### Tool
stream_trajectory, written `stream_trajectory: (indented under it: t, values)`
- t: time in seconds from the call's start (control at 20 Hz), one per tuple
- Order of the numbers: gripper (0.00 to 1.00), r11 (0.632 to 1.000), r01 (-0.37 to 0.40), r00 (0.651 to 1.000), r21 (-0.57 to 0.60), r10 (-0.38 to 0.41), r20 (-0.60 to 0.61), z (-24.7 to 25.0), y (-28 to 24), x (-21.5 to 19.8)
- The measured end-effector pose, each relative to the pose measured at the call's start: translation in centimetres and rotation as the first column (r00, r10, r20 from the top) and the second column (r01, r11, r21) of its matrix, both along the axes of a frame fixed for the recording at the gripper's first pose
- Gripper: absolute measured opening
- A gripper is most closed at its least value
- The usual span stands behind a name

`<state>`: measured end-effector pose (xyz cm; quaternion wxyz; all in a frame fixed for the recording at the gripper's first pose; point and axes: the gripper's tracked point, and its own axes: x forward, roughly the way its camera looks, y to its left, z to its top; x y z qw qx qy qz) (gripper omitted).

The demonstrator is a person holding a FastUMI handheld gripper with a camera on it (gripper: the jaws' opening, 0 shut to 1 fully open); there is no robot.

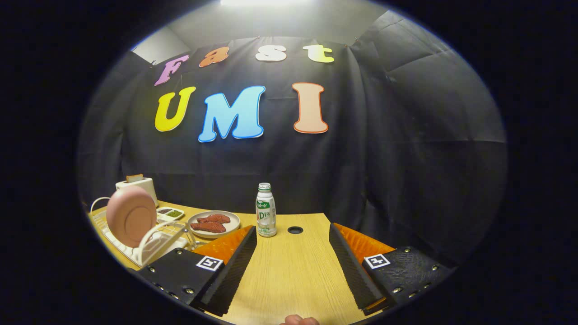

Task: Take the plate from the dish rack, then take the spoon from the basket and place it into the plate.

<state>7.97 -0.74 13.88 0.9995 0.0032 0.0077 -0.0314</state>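
A pink plate [131, 215] stands upright on its edge in a white wire dish rack [158, 239], to the left of my left finger and a little beyond it. My gripper [292, 232] is open above the wooden table [289, 271], and only bare tabletop lies between its fingers. I cannot make out a spoon or a basket from here.
A small white bottle with a green label [266, 210] stands just ahead between the fingers, by a round cable hole [295, 230]. A white dish of reddish food [213, 223], a small sauce dish [170, 212] and a white toaster [137, 185] sit behind the rack.
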Motion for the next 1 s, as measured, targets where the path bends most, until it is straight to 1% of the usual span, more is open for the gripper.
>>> stream_trajectory:
  t: [0.15, 0.25, 0.5, 0.6, 0.7, 0.8, 0.9, 1.0]
  values:
    - [0.98, 1.0, 0.002, 1.0, -0.024, -0.002, 0.009, 4.1, 1.5, -0.6]
    - [0.98, 0.999, -0.013, 1.0, -0.03, 0.013, 0.014, 6.8, 3.2, -1.0]
    - [0.98, 0.999, -0.023, 1.0, -0.023, 0.023, 0.014, 11.5, 7.3, -1.4]
    - [0.98, 0.998, -0.034, 0.999, -0.049, 0.032, -0.032, 12.2, 9.5, -1.3]
    - [0.98, 0.996, -0.08, 0.993, -0.05, 0.075, -0.092, 12.7, 12.3, -1.2]
    - [0.98, 0.993, -0.11, 0.983, -0.039, 0.103, -0.15, 12.6, 14.7, -1.0]
    - [0.98, 0.991, -0.13, 0.969, -0.029, 0.121, -0.217, 11.9, 17.0, -0.8]
    - [0.98, 0.987, -0.16, 0.945, -0.028, 0.144, -0.294, 10.7, 19.5, -0.4]
